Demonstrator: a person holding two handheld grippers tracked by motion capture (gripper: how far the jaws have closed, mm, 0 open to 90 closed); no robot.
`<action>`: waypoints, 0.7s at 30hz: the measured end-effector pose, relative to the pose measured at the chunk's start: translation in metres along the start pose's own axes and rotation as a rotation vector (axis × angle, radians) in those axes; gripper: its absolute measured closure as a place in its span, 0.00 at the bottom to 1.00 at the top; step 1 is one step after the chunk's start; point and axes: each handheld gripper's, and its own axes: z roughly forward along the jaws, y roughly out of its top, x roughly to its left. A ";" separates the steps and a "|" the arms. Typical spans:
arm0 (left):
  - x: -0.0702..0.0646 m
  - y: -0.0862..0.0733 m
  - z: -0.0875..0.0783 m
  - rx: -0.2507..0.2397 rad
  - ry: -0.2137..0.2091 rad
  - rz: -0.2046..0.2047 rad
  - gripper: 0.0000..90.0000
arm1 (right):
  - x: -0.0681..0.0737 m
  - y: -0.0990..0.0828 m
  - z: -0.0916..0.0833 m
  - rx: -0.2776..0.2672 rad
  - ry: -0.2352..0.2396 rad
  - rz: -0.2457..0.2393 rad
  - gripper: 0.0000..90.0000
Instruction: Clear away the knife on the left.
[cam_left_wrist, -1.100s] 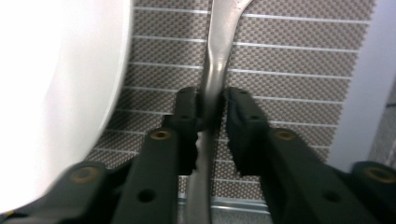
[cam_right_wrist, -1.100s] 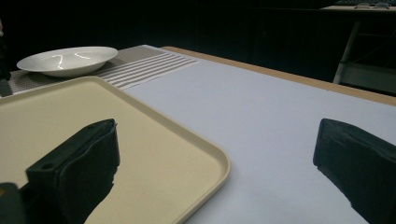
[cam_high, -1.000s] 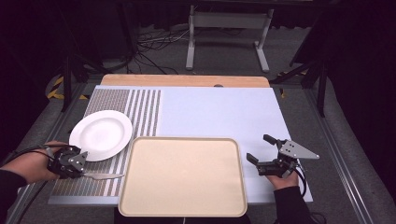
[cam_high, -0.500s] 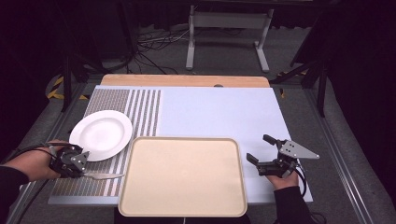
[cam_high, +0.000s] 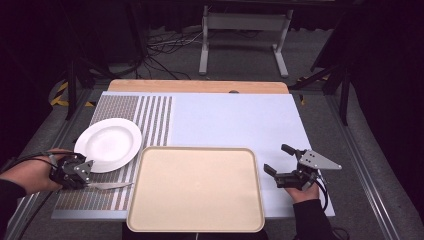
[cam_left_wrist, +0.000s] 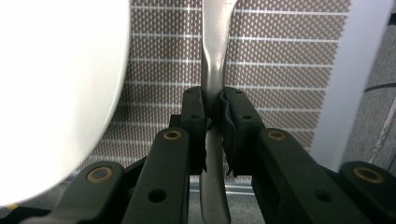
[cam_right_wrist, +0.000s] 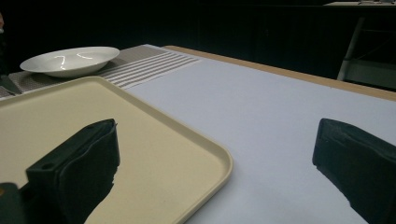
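Observation:
A silver piece of cutlery (cam_high: 112, 186) lies on the striped placemat (cam_high: 150, 112), just left of the beige tray (cam_high: 195, 187). I cannot tell what kind of cutlery it is. My left gripper (cam_high: 89, 181) is shut on its handle (cam_left_wrist: 215, 46), with both black pads pressed against the metal. The gripper (cam_left_wrist: 214, 100) sits low over the mat, beside the white plate (cam_high: 107, 144). My right gripper (cam_high: 276, 158) rests at the tray's right edge and is open with nothing between its jaws. In the right gripper view its jaws (cam_right_wrist: 218, 126) straddle the tray's corner (cam_right_wrist: 219, 161).
The plate (cam_left_wrist: 46, 93) is empty and lies close to the left gripper's left. A pale blue mat (cam_high: 235, 120) covers the table's middle and right. The table's front edge is near both hands. Stands and cables are on the floor behind the table.

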 end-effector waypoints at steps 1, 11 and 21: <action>-0.002 0.000 -0.002 -0.006 0.013 -0.008 0.89 | 0.000 0.000 0.000 -0.003 -0.001 0.001 0.01; -0.004 0.004 -0.028 -0.066 0.015 -0.070 0.89 | 0.000 0.000 0.000 -0.002 -0.001 0.004 0.01; -0.003 0.014 -0.040 -0.157 -0.038 -0.170 0.89 | -0.001 0.000 -0.001 -0.009 0.006 0.007 0.01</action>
